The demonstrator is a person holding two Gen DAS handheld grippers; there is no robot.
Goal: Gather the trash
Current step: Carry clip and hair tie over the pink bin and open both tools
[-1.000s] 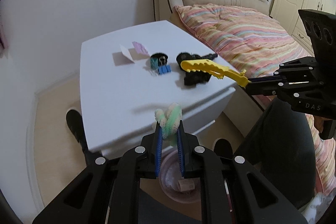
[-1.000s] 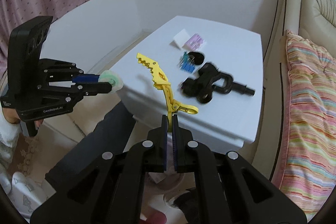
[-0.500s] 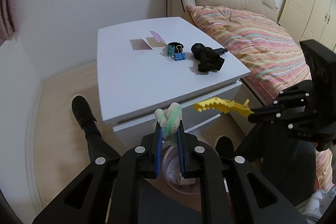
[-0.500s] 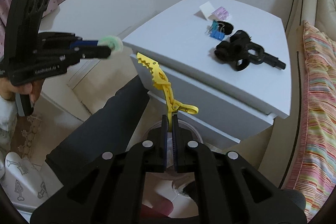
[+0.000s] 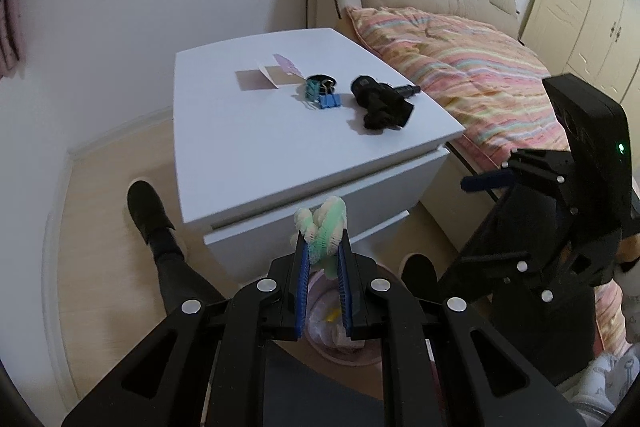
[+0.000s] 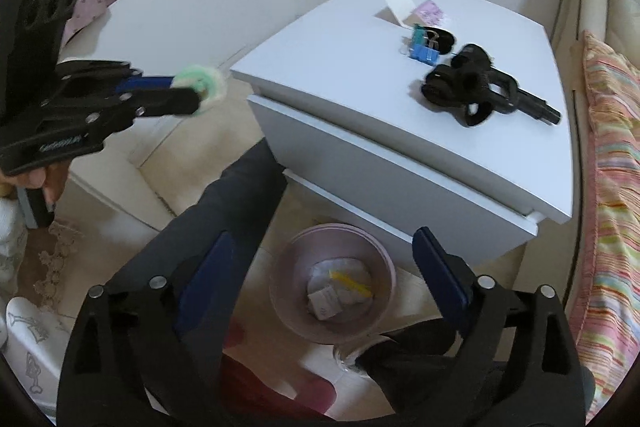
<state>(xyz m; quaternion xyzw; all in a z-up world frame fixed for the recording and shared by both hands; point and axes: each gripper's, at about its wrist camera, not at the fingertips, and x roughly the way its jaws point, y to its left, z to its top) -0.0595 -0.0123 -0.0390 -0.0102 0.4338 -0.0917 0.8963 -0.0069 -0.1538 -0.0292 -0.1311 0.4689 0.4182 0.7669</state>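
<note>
My left gripper (image 5: 322, 239) is shut on a green-and-white fluffy scrunchie (image 5: 325, 227), held in front of the nightstand's front edge and above a pink waste bin (image 5: 360, 357). The right wrist view shows the same scrunchie (image 6: 202, 83) at upper left. My right gripper (image 6: 322, 233) hangs over the bin (image 6: 280, 267), its jaws opening wide with nothing between them. A yellow clip (image 6: 352, 281) lies inside the bin on crumpled paper.
The white nightstand (image 5: 240, 155) carries a black hair claw (image 5: 380, 103), teal and blue binder clips (image 5: 320, 97) and paper cards (image 5: 276, 75). A bed with a striped quilt (image 5: 460, 67) stands to its right. A person's leg (image 6: 224, 207) and shoe (image 5: 144, 203) flank the bin.
The right gripper sank toward the bin and opened. The yellow clip left its fingers and now lies in the bin. The left gripper still holds the scrunchie.
</note>
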